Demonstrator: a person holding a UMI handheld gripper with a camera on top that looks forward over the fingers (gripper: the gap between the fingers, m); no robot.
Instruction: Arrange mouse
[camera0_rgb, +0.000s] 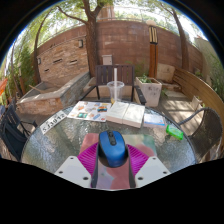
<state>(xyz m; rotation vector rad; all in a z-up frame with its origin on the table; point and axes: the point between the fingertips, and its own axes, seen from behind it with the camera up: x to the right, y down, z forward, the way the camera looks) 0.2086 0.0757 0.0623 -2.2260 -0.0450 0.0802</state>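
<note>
while spread wide above the glass table (60, 150), gripper (112, 163) fingers flanking a blue mouse (112, 147) between them, gripping nothing, gaps either side.

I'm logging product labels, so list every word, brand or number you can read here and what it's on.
No text is readable.
The blue mouse, standing between the open fingers, shows no legible brand.
The printed papers, the book and the cup on the glass table: print too small.
</note>
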